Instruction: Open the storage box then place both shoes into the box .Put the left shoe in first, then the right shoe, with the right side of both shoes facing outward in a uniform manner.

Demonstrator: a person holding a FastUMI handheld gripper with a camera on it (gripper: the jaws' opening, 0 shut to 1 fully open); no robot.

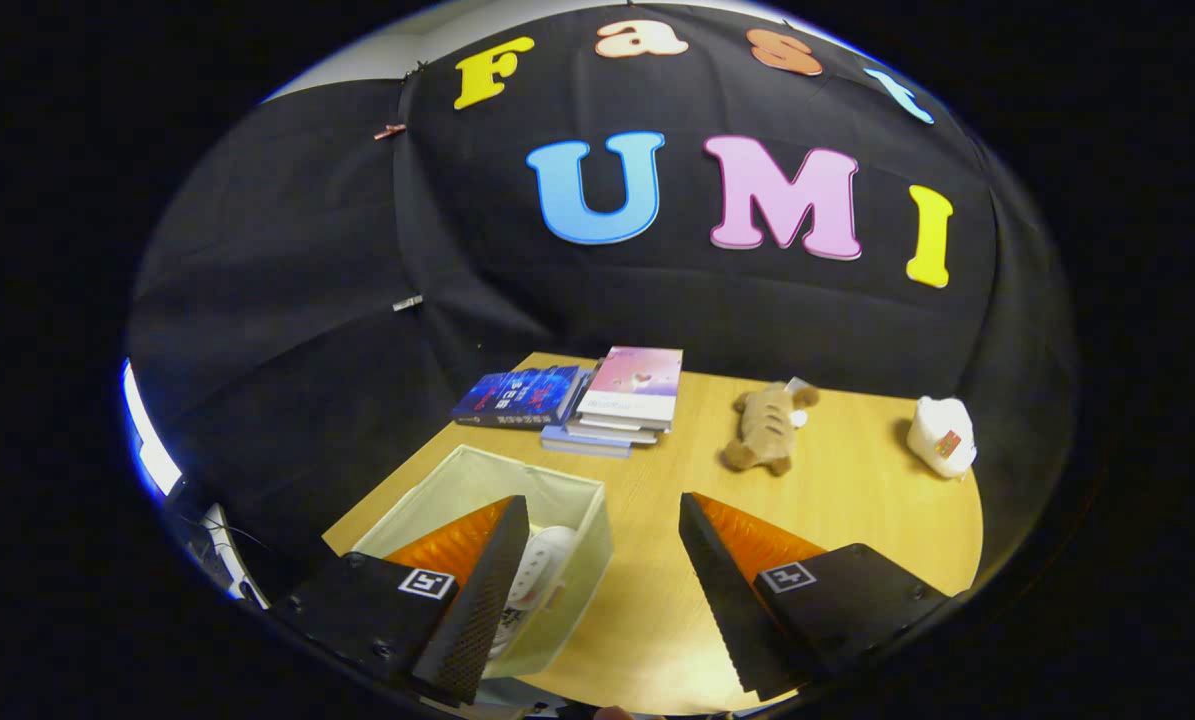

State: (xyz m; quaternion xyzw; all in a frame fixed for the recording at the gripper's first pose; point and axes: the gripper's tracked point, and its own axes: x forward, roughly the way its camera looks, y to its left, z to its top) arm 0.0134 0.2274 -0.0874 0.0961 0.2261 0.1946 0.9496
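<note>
A white shoe [542, 570] lies inside the open storage box [567, 500] at the table's [657, 600] near left edge, partly behind the released gripper's [602, 590] spread fingers; books [587, 400], plush toy [767, 428] sit along the far edge.

Pale green storage box [567, 500] holds a white shoe [542, 565]; brown plush toy [765, 428], blue and pink books [577, 400].

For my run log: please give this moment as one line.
gripper: open, holding nothing | box: open, behind left finger | shoe: one seen in box | table: books, plush toy beyond
</note>
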